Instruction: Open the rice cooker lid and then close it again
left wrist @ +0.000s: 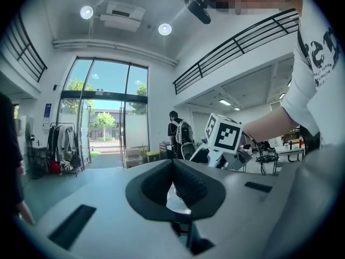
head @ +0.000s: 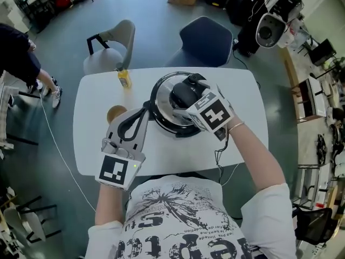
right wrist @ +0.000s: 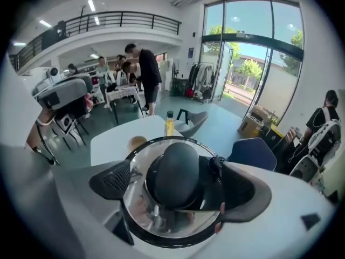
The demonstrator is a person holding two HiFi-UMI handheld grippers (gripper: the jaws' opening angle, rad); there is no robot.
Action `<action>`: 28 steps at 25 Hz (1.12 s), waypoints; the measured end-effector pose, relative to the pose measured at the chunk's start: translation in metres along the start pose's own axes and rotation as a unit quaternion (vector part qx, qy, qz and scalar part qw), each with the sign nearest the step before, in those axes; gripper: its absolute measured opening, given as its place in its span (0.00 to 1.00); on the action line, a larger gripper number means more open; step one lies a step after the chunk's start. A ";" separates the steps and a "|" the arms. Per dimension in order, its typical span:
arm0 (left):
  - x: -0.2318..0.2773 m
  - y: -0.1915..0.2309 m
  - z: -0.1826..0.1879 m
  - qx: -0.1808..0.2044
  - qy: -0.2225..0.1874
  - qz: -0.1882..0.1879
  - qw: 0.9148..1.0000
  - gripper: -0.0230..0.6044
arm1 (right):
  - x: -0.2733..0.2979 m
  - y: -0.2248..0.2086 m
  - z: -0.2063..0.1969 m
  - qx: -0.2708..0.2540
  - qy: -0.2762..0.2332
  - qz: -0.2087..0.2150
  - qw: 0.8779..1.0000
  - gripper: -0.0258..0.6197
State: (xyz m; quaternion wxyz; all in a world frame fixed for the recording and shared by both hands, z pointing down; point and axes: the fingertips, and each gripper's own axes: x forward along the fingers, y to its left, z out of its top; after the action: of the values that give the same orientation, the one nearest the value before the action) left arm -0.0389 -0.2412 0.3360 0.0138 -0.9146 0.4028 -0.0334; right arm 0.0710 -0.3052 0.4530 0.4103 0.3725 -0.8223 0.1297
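The rice cooker (head: 180,129) stands mid-table under a round metal lid (head: 161,99) with a black knob (head: 186,94). My right gripper (head: 190,97) is open and straddles that knob. In the right gripper view the knob (right wrist: 180,171) fills the space between the jaws: the left pad (right wrist: 116,179) stands a little off it and the right pad (right wrist: 245,190) is close against it. The lid (right wrist: 143,212) shows below. My left gripper (head: 141,115) lies shut on the table just left of the cooker; in the left gripper view its fingertips (left wrist: 173,169) meet with nothing held.
On the white table (head: 242,90) a small yellow bottle (head: 124,79) and a brown round bowl (head: 115,113) sit left of the cooker. A grey chair (head: 110,47) and a blue chair (head: 206,39) stand behind. A person (head: 16,53) stands far left.
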 end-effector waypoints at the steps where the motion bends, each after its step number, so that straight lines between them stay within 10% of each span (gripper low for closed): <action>1: -0.001 0.000 0.001 -0.005 0.001 0.004 1.000 0.06 | 0.003 -0.004 0.000 -0.004 0.015 0.001 1.000 0.88; 16: 0.010 -0.010 0.026 0.005 -0.022 0.075 0.997 0.06 | 0.033 -0.009 -0.012 -0.001 0.135 0.054 0.989 0.55; 28: 0.025 -0.020 0.020 0.005 -0.017 0.093 0.996 0.06 | 0.032 -0.013 -0.017 0.030 0.140 0.059 0.988 0.52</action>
State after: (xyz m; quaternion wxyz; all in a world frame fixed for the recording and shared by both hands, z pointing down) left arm -0.0059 -0.2457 0.3181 0.0286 -0.8735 0.4856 -0.0186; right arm 0.0778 -0.3216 0.4878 0.5013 0.3135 -0.7733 0.2289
